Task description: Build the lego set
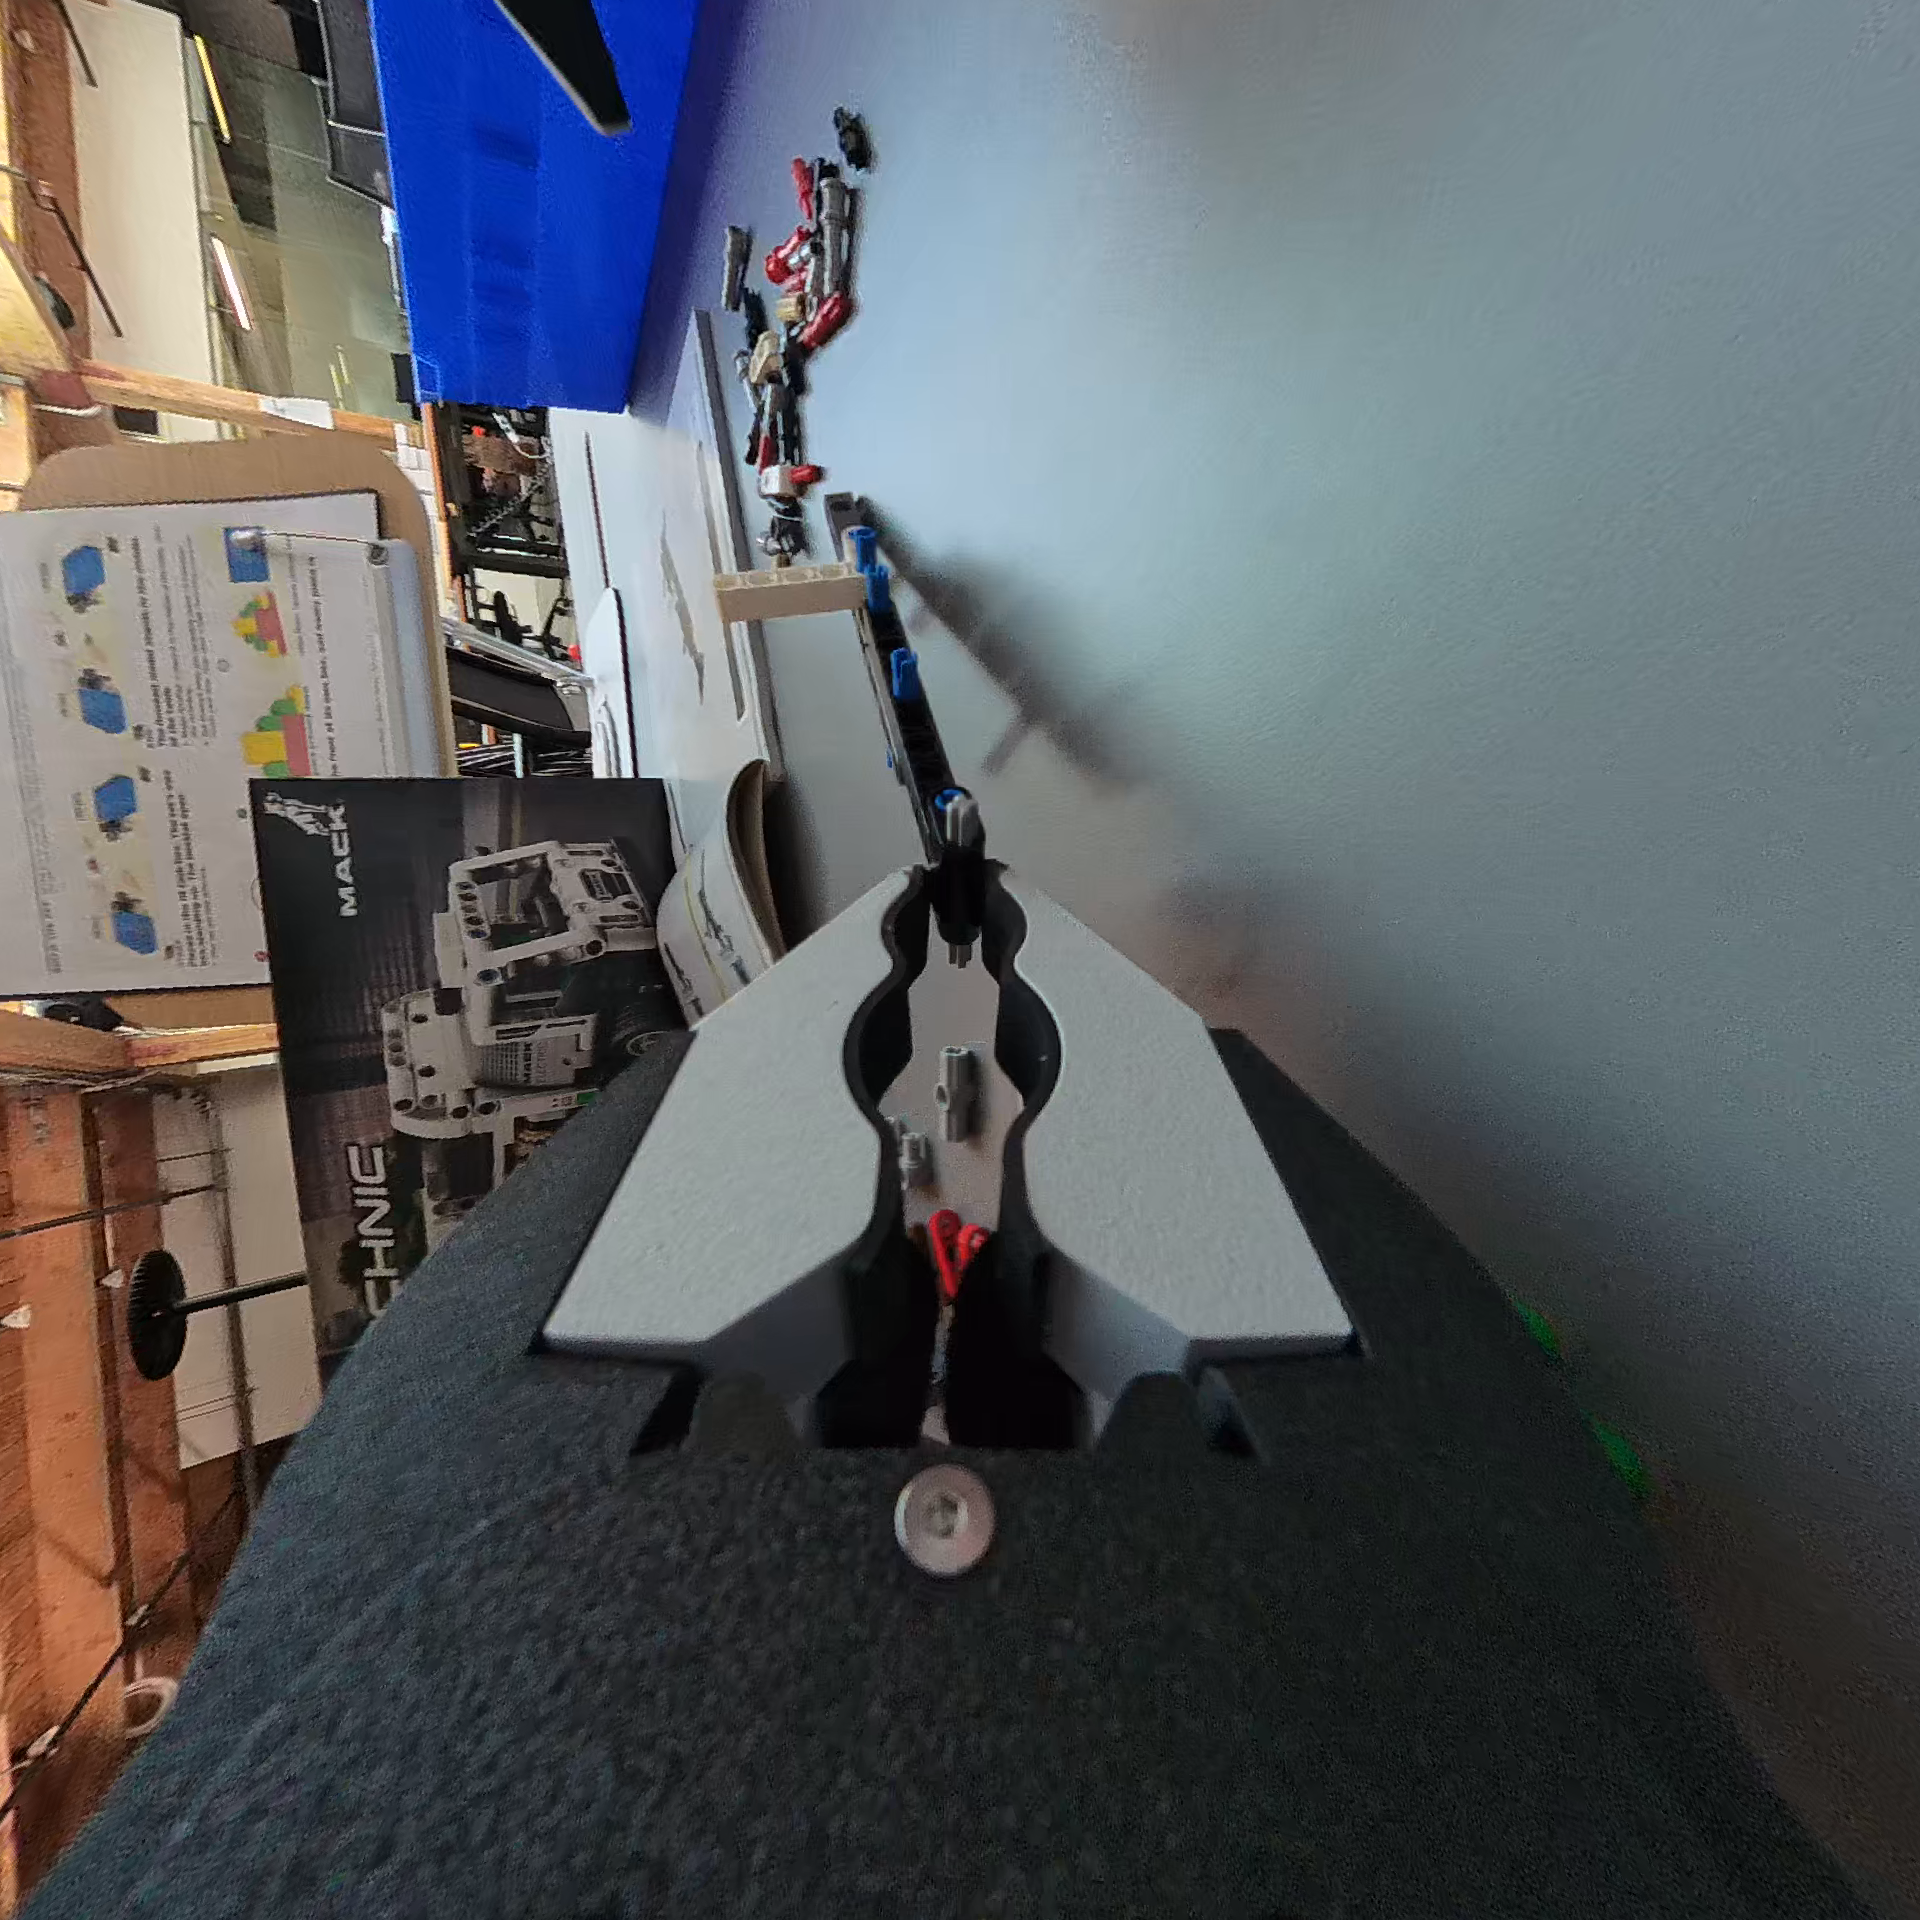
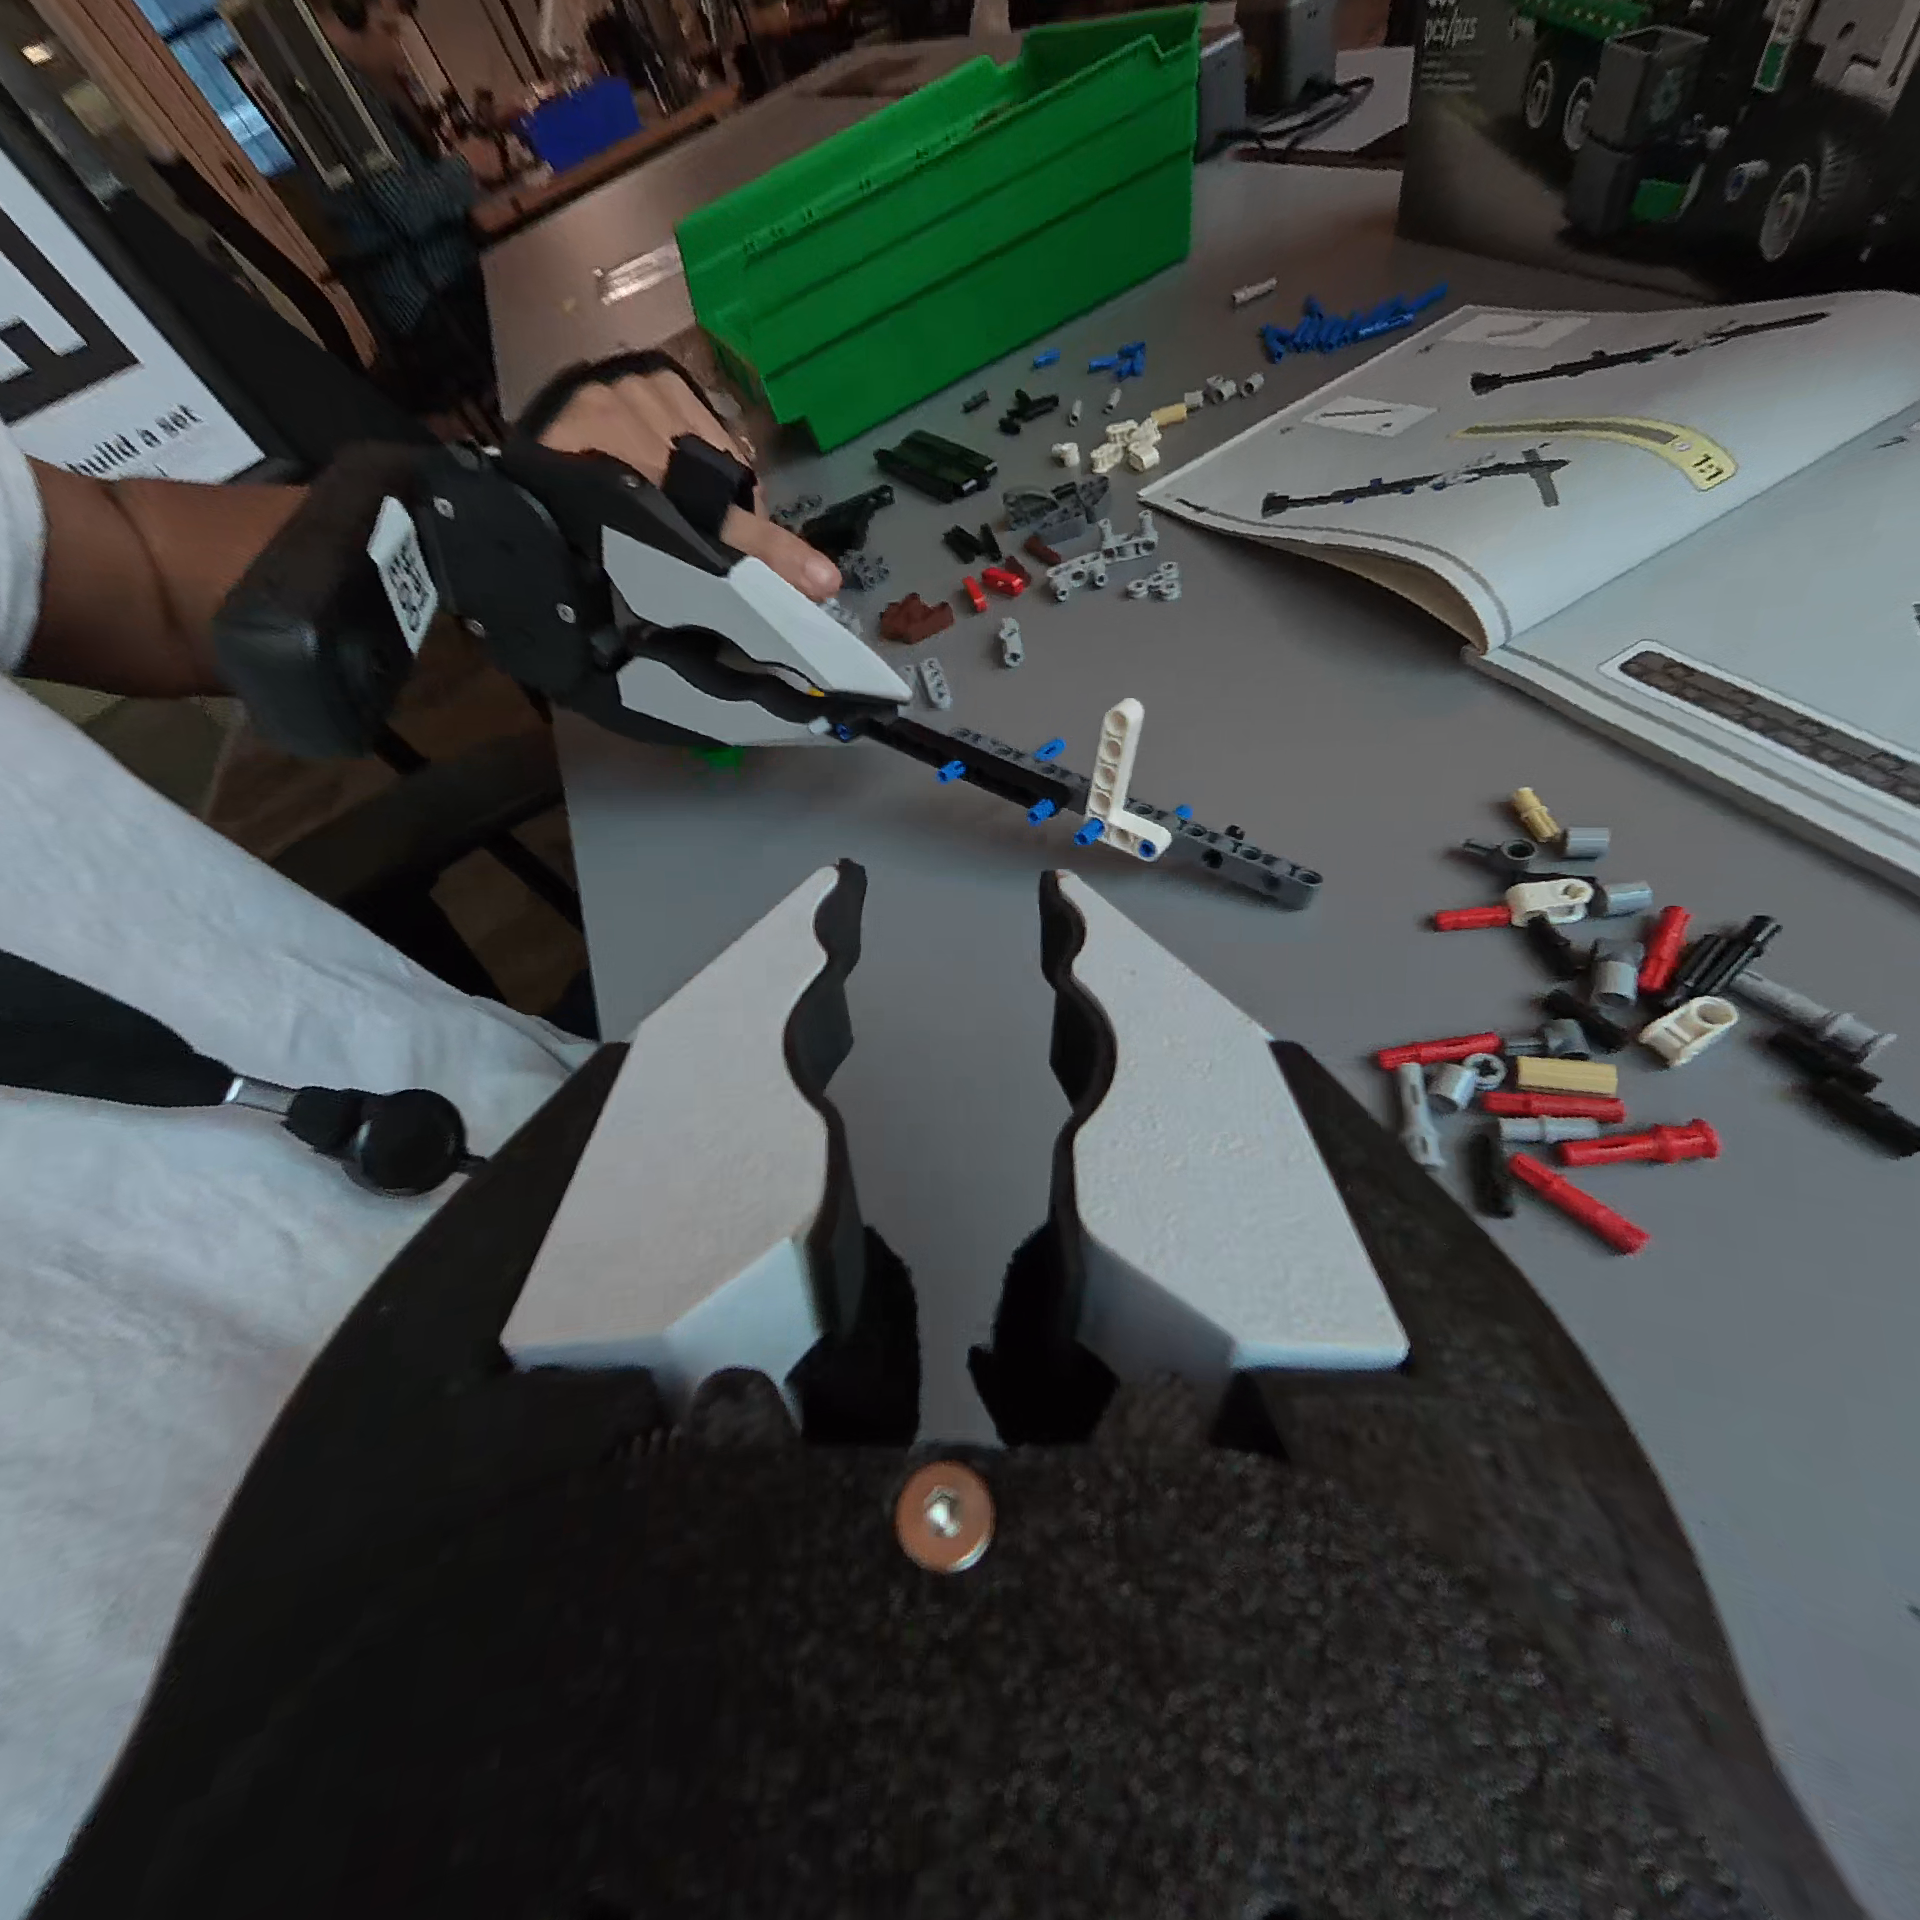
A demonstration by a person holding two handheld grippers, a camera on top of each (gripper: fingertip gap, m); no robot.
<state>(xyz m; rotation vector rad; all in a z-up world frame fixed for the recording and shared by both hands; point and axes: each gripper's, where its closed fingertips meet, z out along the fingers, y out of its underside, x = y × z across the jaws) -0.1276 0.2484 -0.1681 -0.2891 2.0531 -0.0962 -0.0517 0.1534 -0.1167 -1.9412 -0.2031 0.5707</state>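
My left gripper [image 1: 958,894] is shut on the near end of a long black and grey beam assembly [image 1: 904,686] with blue pins and a white L-shaped piece [image 1: 790,592]. The view is rolled sideways. In the right wrist view the left gripper [image 2: 868,717] holds that beam [image 2: 1039,784] low over the grey table, with the white L-piece [image 2: 1117,774] standing up from it. My right gripper [image 2: 951,883] is open and empty, hovering just in front of the beam.
A pile of red, grey, black and tan pins [image 2: 1590,1039] lies to the right. More loose pieces [image 2: 1039,520] lie before a green bin [image 2: 935,229]. An open instruction booklet [image 2: 1558,499] lies at back right, by the set's box [image 2: 1662,135]. A blue bin [image 1: 509,208] shows in the left wrist view.
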